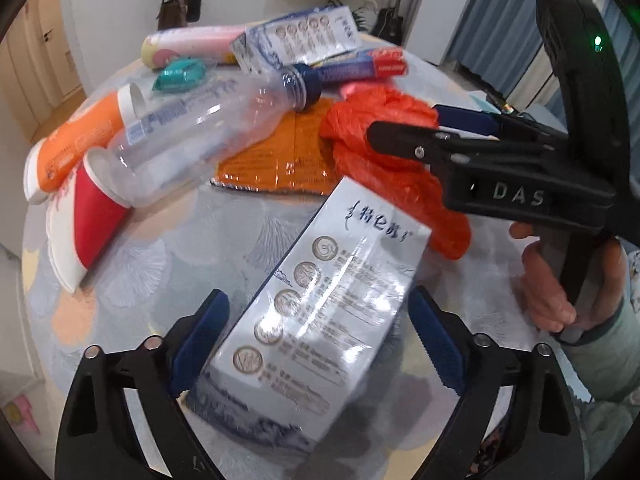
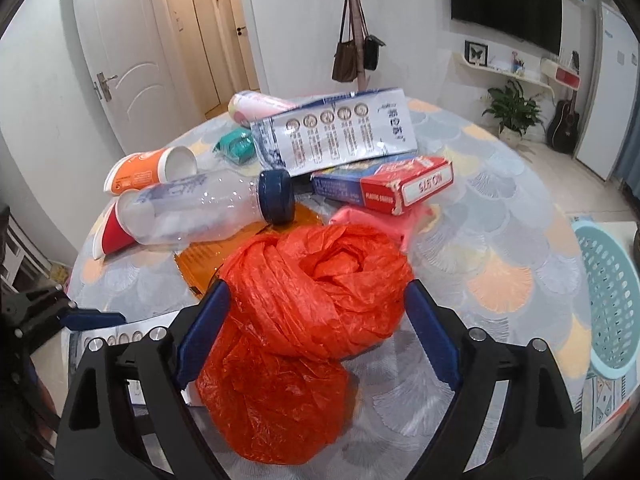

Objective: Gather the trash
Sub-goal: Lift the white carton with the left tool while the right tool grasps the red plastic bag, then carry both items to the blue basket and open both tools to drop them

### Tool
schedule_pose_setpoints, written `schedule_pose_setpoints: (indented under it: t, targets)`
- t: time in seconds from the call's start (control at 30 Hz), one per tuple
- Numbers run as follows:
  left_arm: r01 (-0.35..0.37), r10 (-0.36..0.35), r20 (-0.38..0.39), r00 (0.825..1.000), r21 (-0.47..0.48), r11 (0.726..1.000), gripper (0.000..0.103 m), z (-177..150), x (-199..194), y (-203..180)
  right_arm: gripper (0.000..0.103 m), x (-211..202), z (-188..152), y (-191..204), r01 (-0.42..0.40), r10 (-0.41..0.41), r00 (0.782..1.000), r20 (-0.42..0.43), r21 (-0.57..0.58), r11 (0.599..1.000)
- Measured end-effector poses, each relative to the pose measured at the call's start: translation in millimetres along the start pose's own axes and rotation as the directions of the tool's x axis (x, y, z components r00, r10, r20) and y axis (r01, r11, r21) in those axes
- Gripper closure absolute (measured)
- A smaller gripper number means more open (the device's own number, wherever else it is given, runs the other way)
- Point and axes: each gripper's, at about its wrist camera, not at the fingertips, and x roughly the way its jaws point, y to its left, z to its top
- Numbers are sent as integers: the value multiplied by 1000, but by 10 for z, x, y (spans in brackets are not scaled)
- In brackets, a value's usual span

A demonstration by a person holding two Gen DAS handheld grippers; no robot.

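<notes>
A white and blue carton [image 1: 316, 320] lies on the round table [image 1: 160, 256] between the open fingers of my left gripper [image 1: 316, 340]; the pads stand just beside its sides. A crumpled orange plastic bag [image 2: 312, 300] lies between the open fingers of my right gripper [image 2: 316, 332]. The right gripper also shows in the left wrist view [image 1: 404, 136], over the bag [image 1: 384, 160]. An empty clear bottle with a blue cap [image 1: 208, 128], red paper cup [image 1: 88, 216], orange cup [image 1: 76, 140], second carton [image 2: 336, 136] and card box [image 2: 388, 184] lie behind.
A flat orange wrapper [image 1: 280, 156], a teal packet [image 1: 180, 74] and a pink tube [image 1: 188, 44] also lie on the table. A light blue plastic basket [image 2: 612, 296] stands to the right of the table. Doors and a coat rack stand behind.
</notes>
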Motion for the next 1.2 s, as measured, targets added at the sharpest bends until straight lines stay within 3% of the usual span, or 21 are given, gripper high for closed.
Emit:
schedule_pose_setpoints:
  t: [0.03, 0.17, 0.43, 0.53, 0.73, 0.87, 1.03, 1.2]
  targets:
    - [-5, 5, -1, 1000, -8, 1000, 22, -2, 32, 5, 19, 25, 1, 0, 3, -3, 1000, -10, 2, 1000]
    - [-7, 7, 33, 999, -9, 1000, 46, -28, -14, -33, 19, 64, -10, -10, 2, -2, 1000, -28, 8, 1000]
    - [37, -16, 168, 986, -120, 992, 48, -156, -353, 55, 67, -101, -78, -24, -22, 22, 1000, 16, -5, 1000]
    - [34, -5, 227, 974, -125, 992, 48, -40, -490, -3, 74, -282, -77, -52, -27, 27, 998, 53, -4, 1000]
    - [52, -16, 337, 941, -98, 994, 48, 318, -692, -237, 76, -754, -10, -237, -1, -2, 986, 169, 16, 1000]
    - [69, -48, 376, 925, -42, 997, 48, 672, -713, -498, 76, -1022, 71, -526, 47, -63, 968, 243, 69, 996]
    - [102, -108, 387, 916, 36, 994, 48, 1239, -512, -976, 76, -1289, 88, -1122, 162, -213, 928, 307, 182, 970]
    - [167, -192, 375, 907, 97, 981, 48, 1672, -229, -1413, 76, -1341, 18, -1882, 279, -376, 886, 272, 335, 900]
